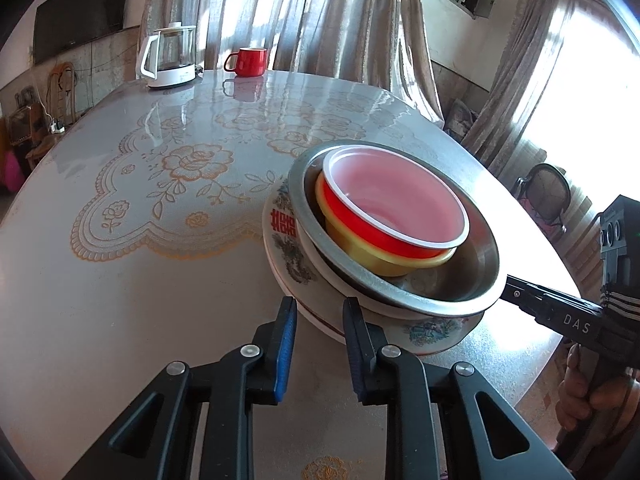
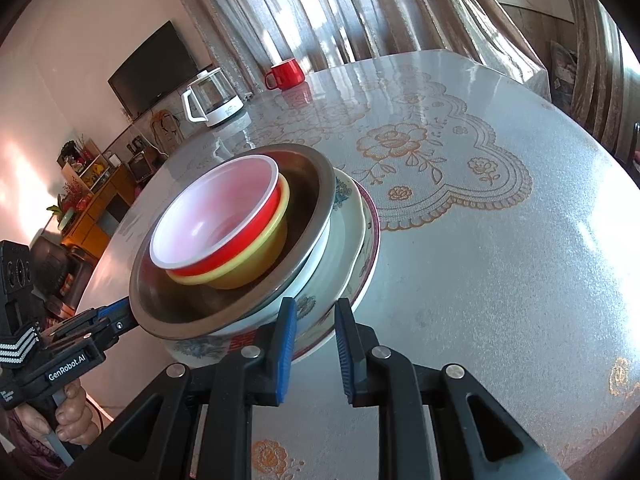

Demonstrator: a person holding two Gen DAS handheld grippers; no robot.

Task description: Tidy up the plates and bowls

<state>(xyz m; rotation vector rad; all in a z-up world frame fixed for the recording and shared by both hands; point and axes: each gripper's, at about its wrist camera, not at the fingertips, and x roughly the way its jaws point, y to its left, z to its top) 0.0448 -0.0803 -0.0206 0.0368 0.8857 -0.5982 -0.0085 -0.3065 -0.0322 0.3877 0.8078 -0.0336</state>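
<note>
While the red bowl (image 1: 396, 196) is nesting in a yellow bowl (image 1: 384, 256) inside a steel basin (image 1: 472, 276), the whole stack is sitting on patterned plates (image 1: 288, 240) near the table (image 1: 120, 288) edge. Both tools are clamping the plate rims from opposite sides: the left gripper (image 1: 320, 312) and the right gripper (image 2: 316, 312) are each pinching shut on the plates, likely so the load stays balanced. A mug (image 1: 246, 61) and kettle (image 1: 168, 56) are standing well apart.
</note>
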